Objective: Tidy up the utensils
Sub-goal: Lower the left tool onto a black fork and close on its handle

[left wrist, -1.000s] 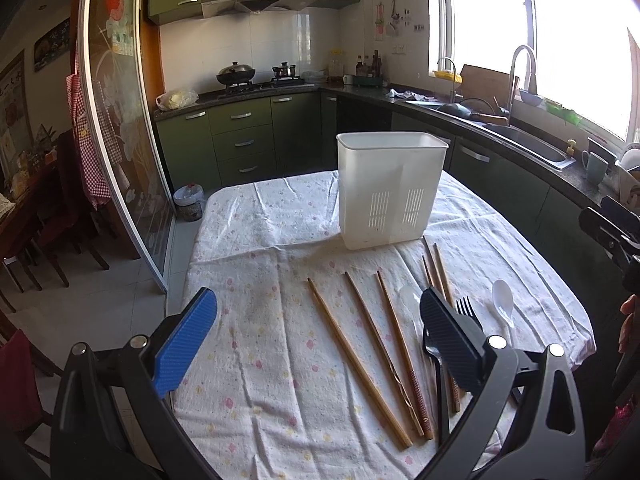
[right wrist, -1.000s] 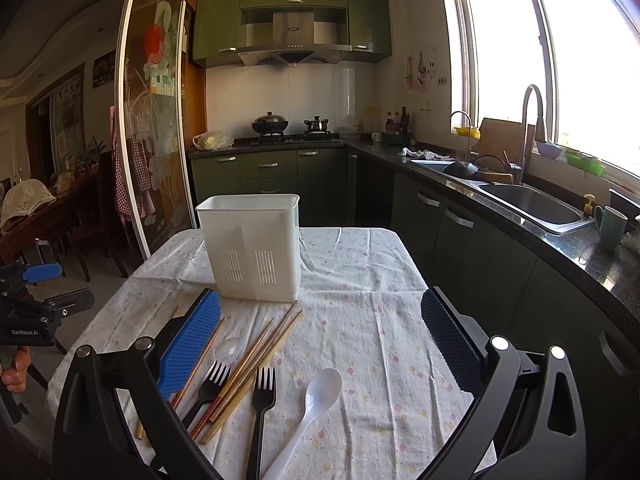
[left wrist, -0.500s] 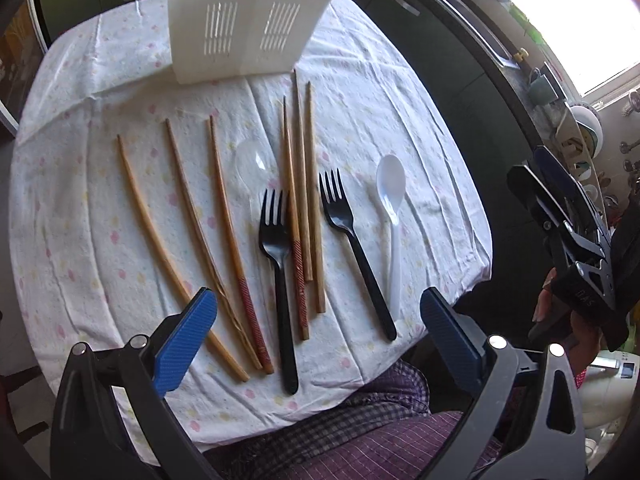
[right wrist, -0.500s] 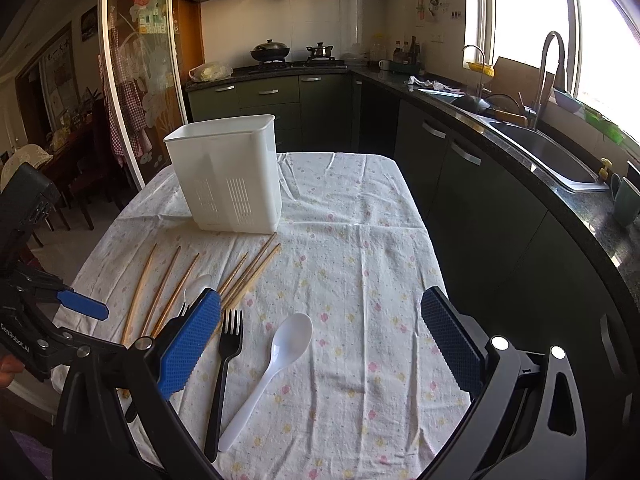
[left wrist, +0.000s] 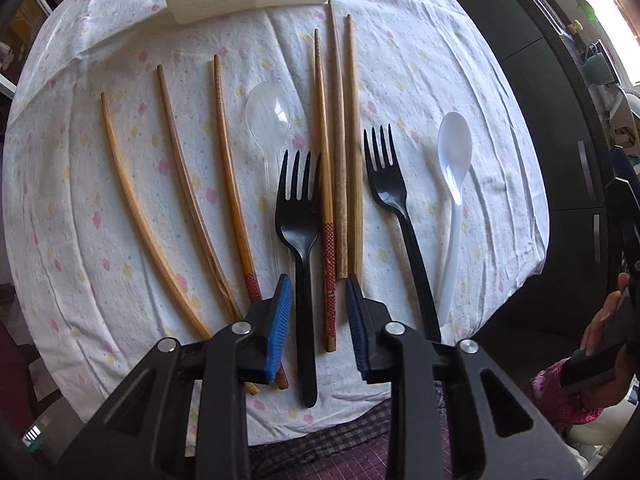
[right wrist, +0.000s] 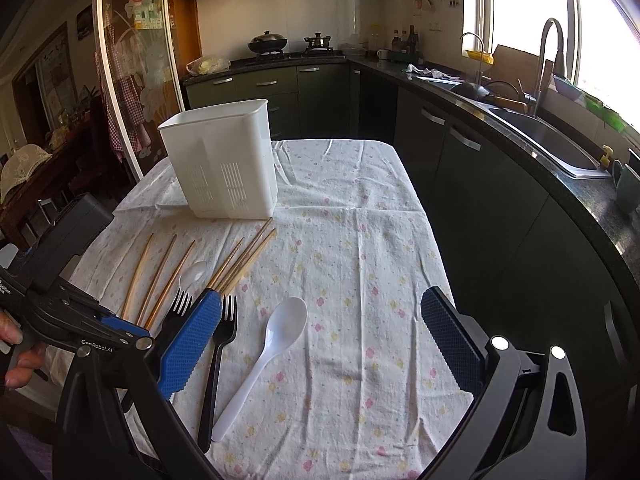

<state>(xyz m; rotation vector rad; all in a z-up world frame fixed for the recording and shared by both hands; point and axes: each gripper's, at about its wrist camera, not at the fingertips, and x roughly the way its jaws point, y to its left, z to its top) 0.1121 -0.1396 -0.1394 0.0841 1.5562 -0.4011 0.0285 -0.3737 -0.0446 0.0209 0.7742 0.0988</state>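
Utensils lie in a row on the flowered tablecloth (left wrist: 440, 60): several wooden chopsticks (left wrist: 224, 168), a clear spoon (left wrist: 266, 114), two black forks (left wrist: 298, 216) (left wrist: 394, 200) and a white spoon (left wrist: 454, 156). A white slotted utensil holder (right wrist: 224, 164) stands at the far side. My left gripper (left wrist: 318, 292) hovers low over the near edge, half closed, its blue pads either side of the left fork's handle and a red-tipped chopstick (left wrist: 328, 264), not touching. My right gripper (right wrist: 316, 344) is wide open above the white spoon (right wrist: 268, 352).
Dark green cabinets and a counter with a sink (right wrist: 548, 136) run along the right. A stove with pots (right wrist: 268, 42) is at the back. A glass sliding door (right wrist: 132, 72) stands at the left. The person's lap shows under the near table edge.
My left gripper has tipped down, moved in low over the near utensils and narrowed its jaws around the left fork's handle. My right gripper has stayed open and shifted slightly.
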